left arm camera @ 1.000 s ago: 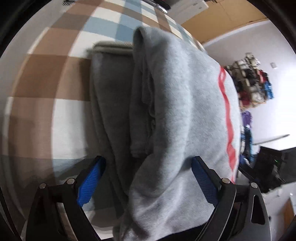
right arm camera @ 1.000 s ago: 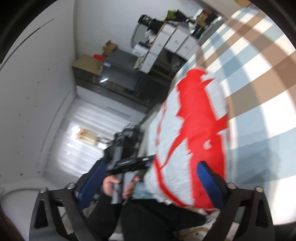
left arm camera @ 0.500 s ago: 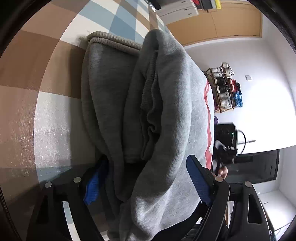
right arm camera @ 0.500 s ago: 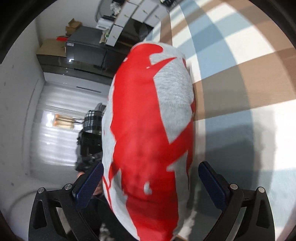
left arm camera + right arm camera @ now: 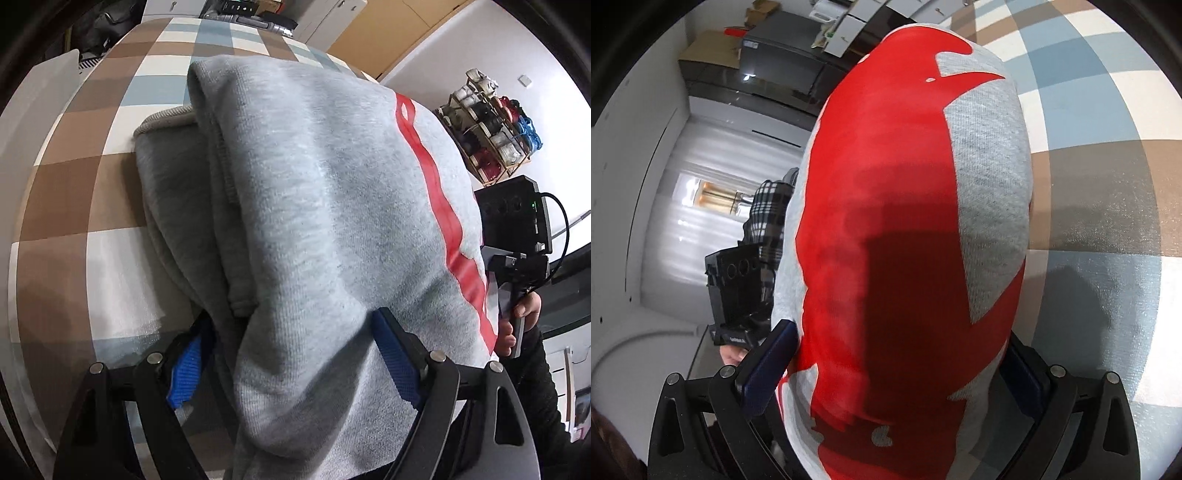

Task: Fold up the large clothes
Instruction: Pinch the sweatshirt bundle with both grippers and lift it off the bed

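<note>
Sweatshirt point(image 5: 332, 221) swung toward camera, apparently lifted.

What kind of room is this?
Probably a room in a home, used partly for storage. A gray sweatshirt is being folded on a checkered cloth surface, with a cluttered shelf rack and white drawers along the walls.

No text, label, brand or number can be read in either view. The red print point(image 5: 886, 206) filling the middle of the right wrist view forms no legible letters. The small light marking on the black device point(image 5: 733, 338) at lower left of that view is too blurred to make out.
</note>
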A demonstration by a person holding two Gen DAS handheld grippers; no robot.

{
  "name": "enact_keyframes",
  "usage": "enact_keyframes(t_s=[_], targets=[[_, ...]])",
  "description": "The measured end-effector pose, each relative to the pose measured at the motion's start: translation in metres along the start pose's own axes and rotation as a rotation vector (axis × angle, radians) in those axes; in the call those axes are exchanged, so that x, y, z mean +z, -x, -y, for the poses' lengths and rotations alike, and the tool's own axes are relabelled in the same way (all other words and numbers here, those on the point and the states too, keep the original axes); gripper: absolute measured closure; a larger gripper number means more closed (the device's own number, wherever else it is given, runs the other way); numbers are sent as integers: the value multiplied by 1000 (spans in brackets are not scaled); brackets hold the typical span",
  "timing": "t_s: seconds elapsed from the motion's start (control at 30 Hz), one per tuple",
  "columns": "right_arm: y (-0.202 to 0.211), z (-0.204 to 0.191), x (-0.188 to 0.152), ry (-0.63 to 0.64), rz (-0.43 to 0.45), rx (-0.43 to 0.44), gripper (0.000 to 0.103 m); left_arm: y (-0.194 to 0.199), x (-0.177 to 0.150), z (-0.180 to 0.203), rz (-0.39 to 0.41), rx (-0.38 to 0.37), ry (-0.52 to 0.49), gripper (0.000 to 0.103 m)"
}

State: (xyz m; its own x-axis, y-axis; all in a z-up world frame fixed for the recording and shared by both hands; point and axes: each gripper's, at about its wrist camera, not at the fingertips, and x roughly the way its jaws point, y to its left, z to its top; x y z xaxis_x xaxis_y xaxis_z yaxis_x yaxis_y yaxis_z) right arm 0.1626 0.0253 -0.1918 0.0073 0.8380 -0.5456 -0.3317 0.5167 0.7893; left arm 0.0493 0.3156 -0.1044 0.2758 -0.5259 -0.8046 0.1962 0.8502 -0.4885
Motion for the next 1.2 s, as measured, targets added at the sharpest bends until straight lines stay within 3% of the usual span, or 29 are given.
enact_keyframes(t_s=[0.7,0.77,0.9,1.0,1.2], targets=[[4,2,-3,-21,60,-21,6,3,-9,-3,10,-18,-23,22],[5,-2,-3,-24,71,-26,9,4,-8,-3,5,-33,-26,25],[9,-16,-7,5,112,-65,23,10,-6,-9,17,-86,6,39],[14,-28,-11,19,138,-84,29,18,-6,-15,47,-159,28,40],[14,-39,-21,55,95,-69,29,18,-7,-21,53,-166,44,40]])
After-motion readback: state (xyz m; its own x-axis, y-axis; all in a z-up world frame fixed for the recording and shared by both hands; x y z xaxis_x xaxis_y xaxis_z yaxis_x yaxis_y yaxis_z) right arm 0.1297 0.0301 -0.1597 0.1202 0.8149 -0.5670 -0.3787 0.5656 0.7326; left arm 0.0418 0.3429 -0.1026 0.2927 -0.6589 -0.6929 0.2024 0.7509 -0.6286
